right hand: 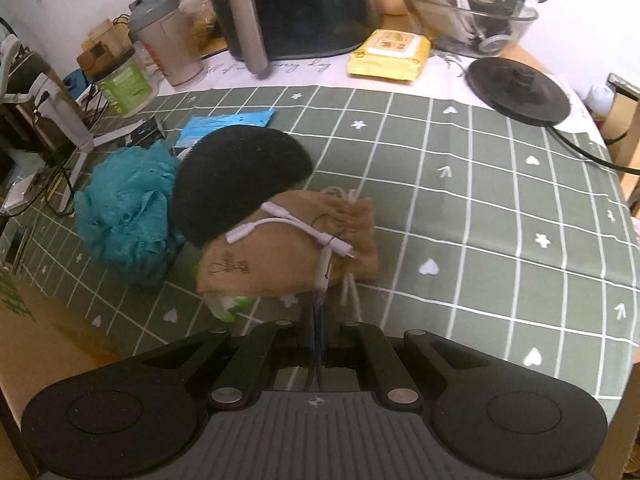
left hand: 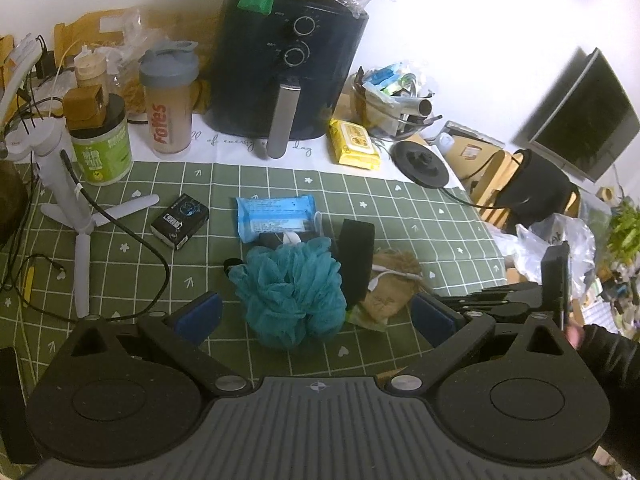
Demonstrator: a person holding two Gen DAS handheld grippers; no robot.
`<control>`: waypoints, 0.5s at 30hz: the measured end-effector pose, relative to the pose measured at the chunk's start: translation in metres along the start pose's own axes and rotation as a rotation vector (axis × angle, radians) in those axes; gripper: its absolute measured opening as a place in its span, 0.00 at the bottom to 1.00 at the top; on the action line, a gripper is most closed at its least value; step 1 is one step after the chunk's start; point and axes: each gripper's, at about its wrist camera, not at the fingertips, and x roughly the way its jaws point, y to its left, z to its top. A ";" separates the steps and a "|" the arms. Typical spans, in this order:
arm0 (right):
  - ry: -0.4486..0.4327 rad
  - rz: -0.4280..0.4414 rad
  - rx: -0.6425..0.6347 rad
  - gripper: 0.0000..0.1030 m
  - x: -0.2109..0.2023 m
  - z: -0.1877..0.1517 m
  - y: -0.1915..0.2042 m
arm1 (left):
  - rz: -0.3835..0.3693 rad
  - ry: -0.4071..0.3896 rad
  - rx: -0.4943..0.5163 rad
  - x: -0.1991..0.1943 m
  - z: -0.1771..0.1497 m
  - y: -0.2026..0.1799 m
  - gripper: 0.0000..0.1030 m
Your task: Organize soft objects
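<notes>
Several soft things lie bunched near the front of the green checked surface (right hand: 460, 184), so the gathering looks well on, though whether this heap is their final spot cannot be told. Largest is the teal pouf (left hand: 294, 292), which sits at the left of the heap. A black pad (right hand: 236, 180) leans against it and overlaps the tan pouch (right hand: 288, 252). Under the pouch's near edge a scrap of green and white (right hand: 228, 304) peeks out. A white cable (right hand: 296, 232) is draped across the pouch and runs down toward the right tool (right hand: 318, 320), whose fingers are closed on that cable's near end. The left tool (left hand: 316, 312) hangs wide open just in front of the pouf, holding nothing. A blue packet (left hand: 276, 216) lies apart, just behind the heap. Judging by this, what remains is setting the cable down and perhaps bringing in the packet.
</notes>
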 end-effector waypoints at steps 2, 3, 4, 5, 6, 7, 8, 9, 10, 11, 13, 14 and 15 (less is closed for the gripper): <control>0.002 -0.005 0.014 0.05 -0.003 -0.002 -0.005 | -0.002 0.002 -0.003 0.001 0.000 0.000 1.00; 0.004 -0.003 0.023 0.05 -0.004 -0.003 -0.007 | -0.003 0.002 -0.003 0.001 0.000 0.000 1.00; 0.009 -0.004 0.031 0.05 -0.005 -0.004 -0.010 | -0.004 0.003 -0.002 0.001 0.000 0.000 1.00; 0.013 -0.008 0.036 0.05 -0.005 -0.005 -0.011 | -0.004 0.003 -0.002 0.001 0.000 -0.001 1.00; 0.017 -0.009 0.040 0.05 -0.006 -0.007 -0.012 | -0.005 0.003 -0.001 0.001 0.000 -0.001 1.00; 0.020 -0.008 0.044 0.05 -0.007 -0.008 -0.013 | -0.005 0.003 0.000 0.001 0.000 -0.002 1.00; 0.024 -0.008 0.049 0.05 -0.008 -0.010 -0.014 | -0.005 0.003 0.000 0.001 0.000 -0.002 1.00; 0.027 -0.011 0.053 0.05 -0.009 -0.011 -0.014 | -0.005 0.003 0.000 0.001 0.000 -0.002 1.00; 0.027 -0.016 0.058 0.05 -0.010 -0.012 -0.015 | -0.005 0.002 -0.001 0.001 0.000 -0.002 1.00; 0.025 -0.019 0.064 0.05 -0.011 -0.013 -0.016 | -0.005 0.001 -0.001 0.000 0.000 -0.003 1.00; 0.027 -0.037 0.080 0.05 -0.013 -0.015 -0.020 | -0.004 0.000 -0.003 0.000 -0.001 -0.003 1.00; 0.028 -0.049 0.088 0.05 -0.014 -0.016 -0.022 | -0.005 0.000 -0.004 0.000 -0.001 -0.004 1.00; 0.026 -0.059 0.101 0.05 -0.015 -0.017 -0.025 | -0.005 -0.001 -0.004 -0.001 -0.001 -0.004 1.00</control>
